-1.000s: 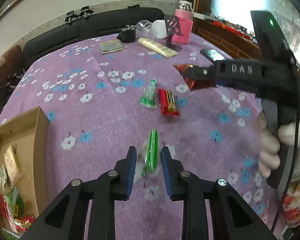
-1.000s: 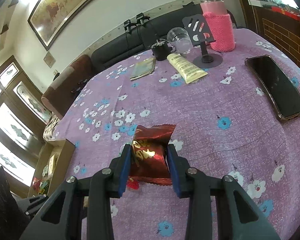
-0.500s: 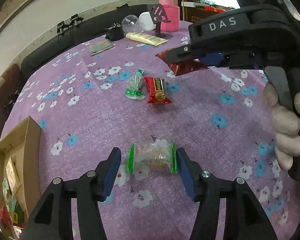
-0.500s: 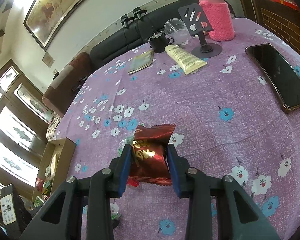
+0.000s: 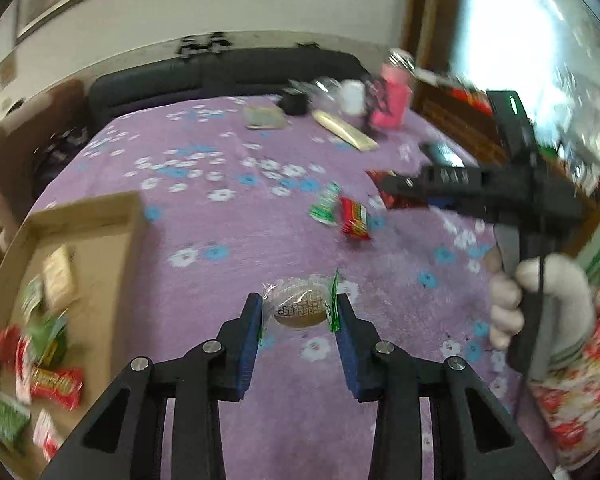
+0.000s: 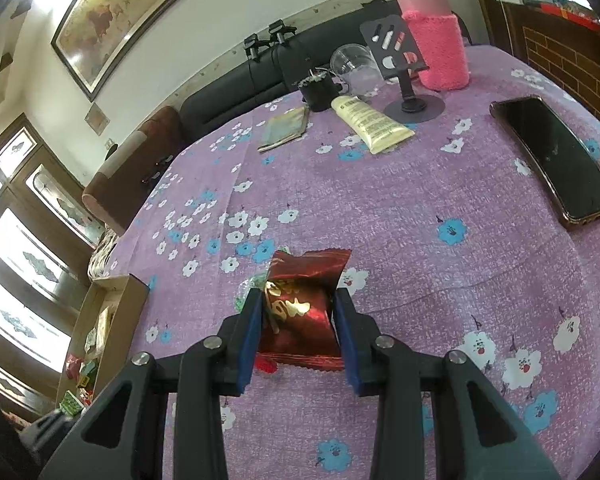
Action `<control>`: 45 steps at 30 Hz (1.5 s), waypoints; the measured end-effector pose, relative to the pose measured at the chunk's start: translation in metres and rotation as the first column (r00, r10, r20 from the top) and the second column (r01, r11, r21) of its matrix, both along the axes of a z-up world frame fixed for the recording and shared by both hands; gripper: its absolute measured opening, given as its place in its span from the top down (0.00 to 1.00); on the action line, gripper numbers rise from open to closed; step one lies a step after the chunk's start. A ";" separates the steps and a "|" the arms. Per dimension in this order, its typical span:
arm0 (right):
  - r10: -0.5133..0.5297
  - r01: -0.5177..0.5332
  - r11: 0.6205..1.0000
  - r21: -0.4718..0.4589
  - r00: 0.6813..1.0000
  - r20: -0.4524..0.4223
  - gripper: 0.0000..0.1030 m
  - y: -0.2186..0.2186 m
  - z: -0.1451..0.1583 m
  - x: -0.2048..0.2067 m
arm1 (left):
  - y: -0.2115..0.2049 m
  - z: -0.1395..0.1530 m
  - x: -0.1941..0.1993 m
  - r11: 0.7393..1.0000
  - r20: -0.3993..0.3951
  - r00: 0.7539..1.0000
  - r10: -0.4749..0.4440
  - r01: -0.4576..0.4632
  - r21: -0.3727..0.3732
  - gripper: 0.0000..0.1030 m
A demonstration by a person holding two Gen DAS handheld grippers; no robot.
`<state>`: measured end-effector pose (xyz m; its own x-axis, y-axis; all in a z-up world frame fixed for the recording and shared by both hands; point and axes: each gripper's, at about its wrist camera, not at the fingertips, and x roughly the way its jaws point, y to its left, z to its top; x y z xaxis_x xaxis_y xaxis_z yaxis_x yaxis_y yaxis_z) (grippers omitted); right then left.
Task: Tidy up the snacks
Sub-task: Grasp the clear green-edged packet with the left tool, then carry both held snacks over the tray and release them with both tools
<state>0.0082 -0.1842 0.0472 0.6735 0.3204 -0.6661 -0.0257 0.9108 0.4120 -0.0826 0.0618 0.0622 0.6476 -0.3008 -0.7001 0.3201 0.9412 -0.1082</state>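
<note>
Snacks are what this is all about, and most of them already sit in the cardboard box [image 5: 100, 216] at the left edge of the purple flowered tablecloth [image 5: 220, 272]. A green packet [image 5: 325, 210] and a red bar [image 5: 355, 222] lie loose mid-table, touching each other.

The left gripper [image 5: 298, 312] has a clear-wrapped round cookie [image 5: 300, 308] between its blue pads, and the jaws are closing on it, pads right at the crinkly wrapper ends. Looks like it's being carried toward the box. If it were me I'd squeeze the cookie body, not just the twisted film, since film slips, and I'd keep it low over the box before letting go so it doesn't bounce out.

The right gripper [image 6: 298, 316] sits at a fairly narrow setting, clamped on a dark red foil packet [image 6: 304, 304] and holding it over the cloth, well apart from the phone [image 6: 556, 160]. That one presumably goes in the box too.
</note>
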 end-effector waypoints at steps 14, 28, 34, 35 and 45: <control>0.067 -0.064 0.994 -0.084 0.997 0.043 0.67 0.034 -0.001 -0.011 | 0.088 0.030 -0.038 0.976 0.073 0.974 0.215 -0.216 0.006 0.64; 0.102 -0.083 0.987 -0.139 0.986 0.132 0.67 0.057 0.013 -0.030 | 0.142 0.017 -0.052 0.935 0.051 0.937 0.347 -0.341 -0.094 0.64; 0.175 -0.147 0.971 -0.189 0.974 0.143 0.67 0.091 0.028 -0.055 | 0.161 0.010 -0.055 0.926 0.029 0.933 0.360 -0.353 -0.135 0.64; 0.192 -0.165 0.969 -0.185 0.971 0.139 0.67 0.097 0.030 -0.058 | 0.165 0.008 -0.055 0.922 0.025 0.930 0.366 -0.360 -0.142 0.64; 0.457 -0.447 0.886 -0.119 0.886 0.073 0.66 0.225 0.045 -0.078 | 0.202 -0.009 -0.065 0.888 -0.019 0.906 0.423 -0.418 -0.192 0.63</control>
